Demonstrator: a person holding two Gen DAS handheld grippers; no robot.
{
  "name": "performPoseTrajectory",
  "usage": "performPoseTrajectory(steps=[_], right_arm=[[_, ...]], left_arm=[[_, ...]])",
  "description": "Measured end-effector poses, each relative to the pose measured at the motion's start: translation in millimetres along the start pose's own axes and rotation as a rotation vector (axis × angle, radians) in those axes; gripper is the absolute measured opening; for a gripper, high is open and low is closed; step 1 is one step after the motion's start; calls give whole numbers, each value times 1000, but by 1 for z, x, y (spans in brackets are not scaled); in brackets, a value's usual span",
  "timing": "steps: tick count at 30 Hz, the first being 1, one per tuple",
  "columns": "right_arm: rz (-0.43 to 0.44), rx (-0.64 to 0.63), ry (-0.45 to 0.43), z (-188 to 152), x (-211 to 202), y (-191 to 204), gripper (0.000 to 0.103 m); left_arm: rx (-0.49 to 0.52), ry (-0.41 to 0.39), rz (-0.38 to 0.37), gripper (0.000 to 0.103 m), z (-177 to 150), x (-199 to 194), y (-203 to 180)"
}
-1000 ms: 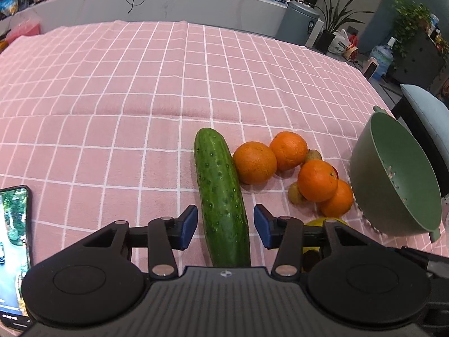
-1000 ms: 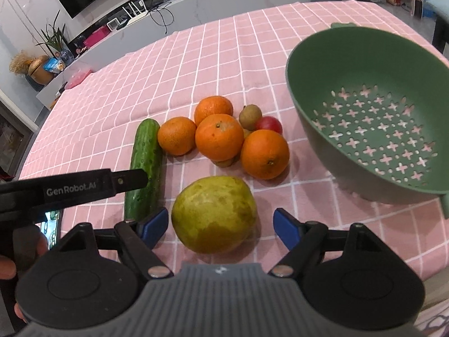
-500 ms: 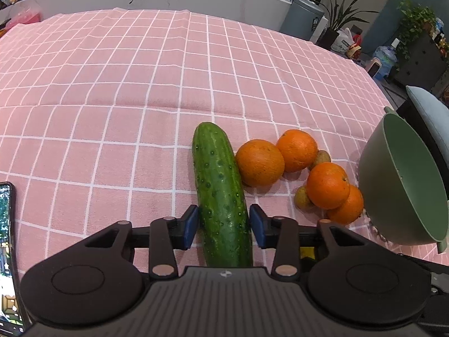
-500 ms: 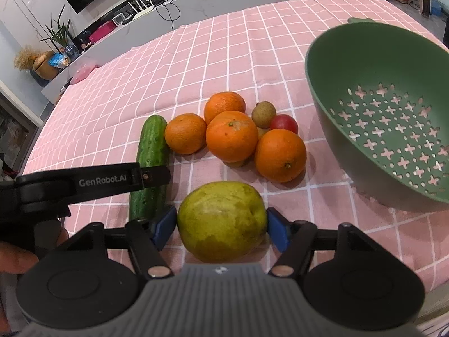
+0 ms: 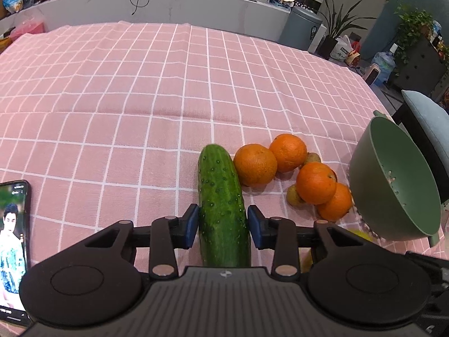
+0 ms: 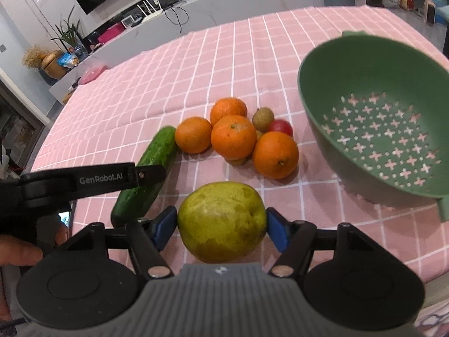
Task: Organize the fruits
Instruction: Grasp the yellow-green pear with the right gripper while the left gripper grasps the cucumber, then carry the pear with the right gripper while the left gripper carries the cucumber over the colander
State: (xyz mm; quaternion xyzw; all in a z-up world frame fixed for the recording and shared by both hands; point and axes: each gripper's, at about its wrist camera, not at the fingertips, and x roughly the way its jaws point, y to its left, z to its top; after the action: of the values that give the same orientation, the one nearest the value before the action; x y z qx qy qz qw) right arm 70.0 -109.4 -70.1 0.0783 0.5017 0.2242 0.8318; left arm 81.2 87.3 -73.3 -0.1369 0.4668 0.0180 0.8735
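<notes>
- My left gripper pinches the long bumpy green cucumber between both blue pads, low over the pink checked tablecloth.
- My right gripper clamps the yellow-green pear.
- Four oranges cluster just beyond, beside the tilted green perforated colander.

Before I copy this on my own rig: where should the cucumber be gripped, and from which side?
Grip the cucumber across its narrow width near the near-end third, coming in along its length from the near end. It lies flat on the tablecloth, long axis pointing away, so the left gripper straddles it with one pad on each flank. An orange crowds its far right flank.
</notes>
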Motion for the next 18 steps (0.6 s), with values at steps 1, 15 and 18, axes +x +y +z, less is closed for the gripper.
performPoseTrajectory(steps=[1, 15, 18], right_arm=[[0, -5, -5, 0, -4, 0, 65], [18, -58, -100, 4, -63, -14, 65], [14, -73, -126, 7, -76, -17, 65]], left_arm=[[0, 2, 1, 42, 0, -2, -1], [-2, -92, -17, 40, 3, -45, -24], [12, -105, -27, 40, 7, -49, -33]])
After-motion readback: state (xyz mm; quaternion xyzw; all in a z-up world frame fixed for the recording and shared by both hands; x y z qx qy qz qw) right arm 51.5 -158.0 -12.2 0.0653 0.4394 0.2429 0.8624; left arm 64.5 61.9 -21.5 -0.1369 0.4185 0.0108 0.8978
